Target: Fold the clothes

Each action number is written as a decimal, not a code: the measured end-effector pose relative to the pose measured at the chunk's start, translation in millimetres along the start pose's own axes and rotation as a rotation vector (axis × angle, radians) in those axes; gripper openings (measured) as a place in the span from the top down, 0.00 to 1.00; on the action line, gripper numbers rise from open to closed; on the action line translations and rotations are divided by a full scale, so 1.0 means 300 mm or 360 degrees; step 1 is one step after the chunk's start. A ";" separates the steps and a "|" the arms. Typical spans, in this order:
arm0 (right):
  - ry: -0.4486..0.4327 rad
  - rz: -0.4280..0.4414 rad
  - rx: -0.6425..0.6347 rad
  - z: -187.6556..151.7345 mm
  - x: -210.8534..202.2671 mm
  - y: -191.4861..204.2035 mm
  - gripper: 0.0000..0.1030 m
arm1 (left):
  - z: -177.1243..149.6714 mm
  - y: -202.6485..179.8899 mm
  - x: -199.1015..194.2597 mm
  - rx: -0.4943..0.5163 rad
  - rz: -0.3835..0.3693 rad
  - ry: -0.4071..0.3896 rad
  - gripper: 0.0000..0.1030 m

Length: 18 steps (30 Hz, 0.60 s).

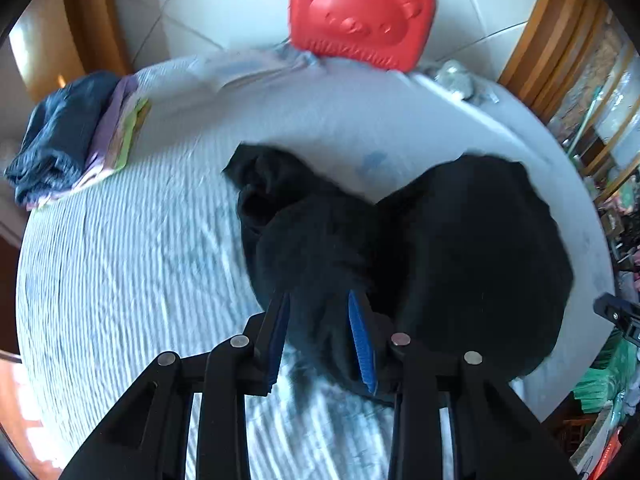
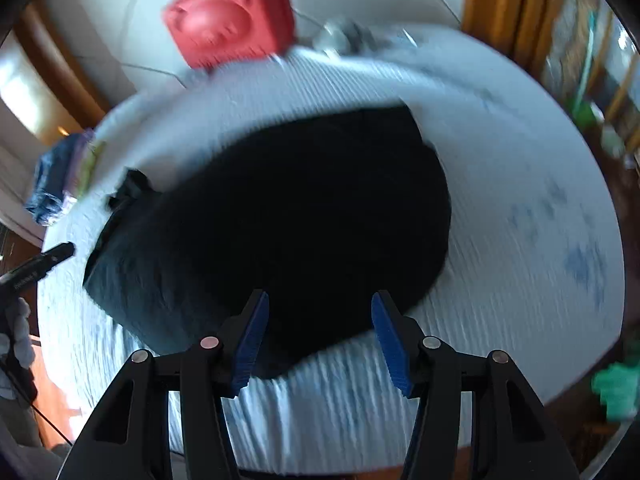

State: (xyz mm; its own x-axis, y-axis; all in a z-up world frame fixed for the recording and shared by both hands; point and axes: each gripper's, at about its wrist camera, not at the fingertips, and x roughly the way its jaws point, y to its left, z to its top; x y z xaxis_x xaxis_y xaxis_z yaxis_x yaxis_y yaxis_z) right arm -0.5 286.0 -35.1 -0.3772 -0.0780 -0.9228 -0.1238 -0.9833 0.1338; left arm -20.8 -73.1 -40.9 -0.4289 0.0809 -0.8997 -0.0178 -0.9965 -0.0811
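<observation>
floor: white tiles (image 1: 240,0) | wooden frames (image 1: 532,60) | bed: striped sheet (image 1: 120,260)

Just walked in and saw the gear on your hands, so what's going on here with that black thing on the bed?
A person is folding clothes with a handheld gripper in each hand. The left gripper has a bunch of the black garment between its fingers, near the garment's front edge. The right gripper is open over the garment, gripping nothing. The garment lies rumpled on the striped bed cover. A stack of folded clothes sits at the far left, and a red bag at the far edge.
</observation>
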 end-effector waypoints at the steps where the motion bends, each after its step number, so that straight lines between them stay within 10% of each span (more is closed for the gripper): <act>1: 0.0016 -0.0013 0.0032 -0.010 0.003 -0.024 0.48 | -0.001 0.017 -0.008 -0.0014 0.0011 -0.0009 0.68; 18: 0.0020 -0.0103 0.0175 0.071 0.153 -0.255 0.33 | 0.126 0.004 0.195 0.0118 0.0020 -0.0022 0.57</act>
State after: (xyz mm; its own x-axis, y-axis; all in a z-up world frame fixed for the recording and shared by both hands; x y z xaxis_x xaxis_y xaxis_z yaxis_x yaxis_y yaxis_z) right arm -27.9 361.0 -80.1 -0.3539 -0.0177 -0.9351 -0.2475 -0.9624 0.1119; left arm -80.1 -70.4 -77.5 -0.4420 0.0683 -0.8944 -0.0788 -0.9962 -0.0371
